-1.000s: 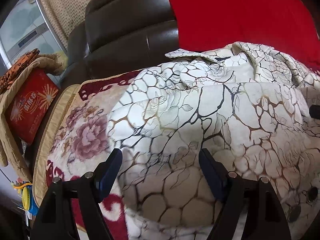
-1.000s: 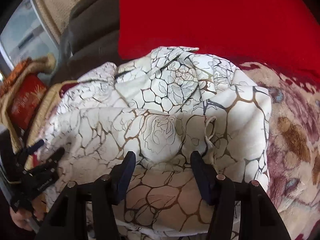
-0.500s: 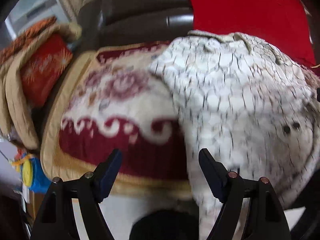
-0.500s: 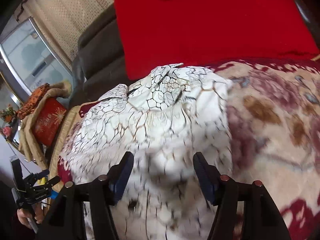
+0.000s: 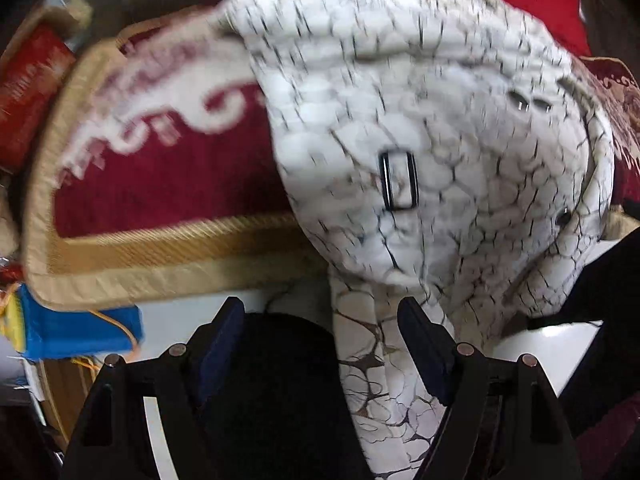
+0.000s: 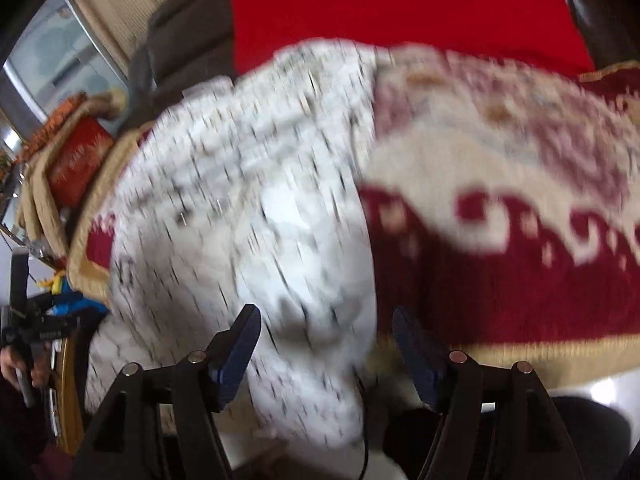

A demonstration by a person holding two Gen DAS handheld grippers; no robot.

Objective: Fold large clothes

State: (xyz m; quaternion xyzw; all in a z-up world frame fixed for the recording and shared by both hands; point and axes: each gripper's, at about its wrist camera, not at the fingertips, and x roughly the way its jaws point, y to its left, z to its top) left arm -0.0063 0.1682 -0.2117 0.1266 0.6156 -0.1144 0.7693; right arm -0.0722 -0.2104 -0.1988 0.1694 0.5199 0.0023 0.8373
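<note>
The left gripper (image 5: pixel 320 344) stood wide open, gripping nothing, a strip of the white crackle-patterned garment (image 5: pixel 420 128) hanging between its fingers; the right gripper (image 6: pixel 326 344) gaped likewise empty over the blurred garment (image 6: pixel 248 216), which lay on the red floral sofa cover (image 5: pixel 160 184), a red cushion (image 6: pixel 380 8) behind

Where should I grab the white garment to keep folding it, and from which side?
Probably the strip of the garment that hangs over the front edge of the rug. It already lies between the open fingers of the left claw. Come from the front, below the edge, since that part hangs free while the rest lies bunched on the rug. Blur hides finer folds.
</note>
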